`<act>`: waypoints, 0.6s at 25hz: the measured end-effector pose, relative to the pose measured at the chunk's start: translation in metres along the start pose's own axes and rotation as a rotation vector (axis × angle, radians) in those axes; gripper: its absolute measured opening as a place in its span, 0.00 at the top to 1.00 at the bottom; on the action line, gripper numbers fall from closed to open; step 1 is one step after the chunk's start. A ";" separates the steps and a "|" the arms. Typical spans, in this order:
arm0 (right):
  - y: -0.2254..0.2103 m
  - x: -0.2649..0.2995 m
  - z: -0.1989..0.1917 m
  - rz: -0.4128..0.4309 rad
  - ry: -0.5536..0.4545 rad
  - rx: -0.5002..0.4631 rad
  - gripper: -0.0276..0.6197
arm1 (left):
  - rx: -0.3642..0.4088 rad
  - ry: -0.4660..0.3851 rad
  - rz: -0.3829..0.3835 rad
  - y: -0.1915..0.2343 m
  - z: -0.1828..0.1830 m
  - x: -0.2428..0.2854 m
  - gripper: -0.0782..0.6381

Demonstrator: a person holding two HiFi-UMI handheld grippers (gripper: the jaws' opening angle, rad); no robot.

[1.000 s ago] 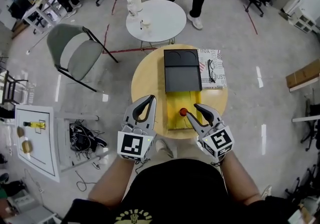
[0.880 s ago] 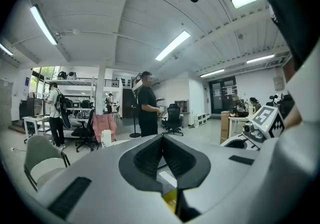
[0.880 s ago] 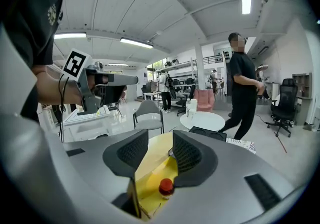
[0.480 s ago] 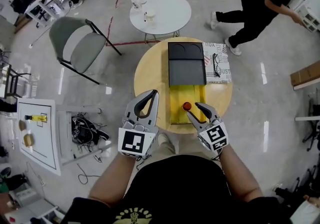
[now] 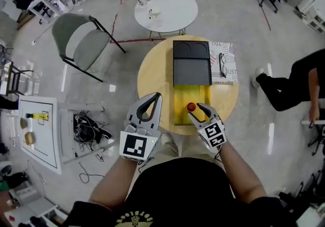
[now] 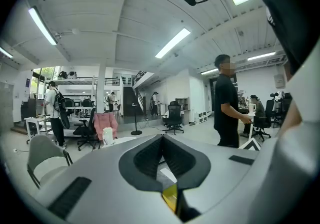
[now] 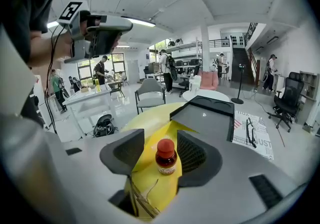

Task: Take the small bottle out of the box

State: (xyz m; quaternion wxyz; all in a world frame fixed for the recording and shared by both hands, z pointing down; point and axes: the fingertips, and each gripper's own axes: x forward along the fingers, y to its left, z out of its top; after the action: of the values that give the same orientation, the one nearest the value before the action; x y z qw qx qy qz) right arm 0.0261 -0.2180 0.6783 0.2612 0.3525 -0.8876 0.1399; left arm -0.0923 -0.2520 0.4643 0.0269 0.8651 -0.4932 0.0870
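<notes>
A small bottle [image 5: 191, 106] with a red cap stands upright in the yellow box [image 5: 182, 114], whose black lid [image 5: 192, 63] lies open at the far side of the round wooden table [image 5: 152, 76]. My right gripper [image 5: 196, 111] is down at the bottle. In the right gripper view the bottle [image 7: 165, 157] stands between the pads of that gripper [image 7: 162, 140]. Its jaws have just been opening and stand apart from the bottle, with yellow showing on the left. My left gripper [image 5: 154, 98] hangs at the table's near left edge, shut and empty, its tips [image 6: 162, 136] meeting.
A printed paper with glasses [image 5: 223, 63] lies right of the lid. A white round table [image 5: 166, 10] and a grey folding chair [image 5: 81, 40] stand beyond. A person's legs [image 5: 289, 86] are at the right. A white table [image 5: 35, 137] is on the left.
My right gripper has sunk towards the bottle and its jaws have widened around it. The left gripper has stayed put. A person has walked from the back to the right side.
</notes>
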 end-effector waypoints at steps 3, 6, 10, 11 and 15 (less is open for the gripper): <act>-0.003 0.006 -0.011 0.003 0.036 -0.010 0.62 | 0.005 0.004 -0.006 -0.001 0.001 0.000 0.87; -0.007 0.012 -0.023 0.005 0.075 -0.022 0.62 | 0.009 0.014 -0.003 0.000 -0.001 0.000 0.87; -0.006 0.022 -0.025 0.017 0.065 -0.011 0.62 | 0.011 0.032 -0.001 -0.001 -0.005 0.000 0.87; -0.005 0.024 -0.026 0.021 0.065 -0.011 0.62 | 0.013 0.037 -0.001 -0.001 -0.006 0.000 0.87; -0.005 0.030 -0.030 0.027 0.081 -0.016 0.62 | 0.016 0.048 0.000 0.000 -0.008 0.000 0.87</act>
State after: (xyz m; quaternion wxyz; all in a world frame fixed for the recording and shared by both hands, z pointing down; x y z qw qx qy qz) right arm 0.0217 -0.2252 0.7202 0.2977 0.3325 -0.8822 0.1503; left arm -0.0938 -0.2507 0.4721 0.0318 0.8630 -0.4915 0.1119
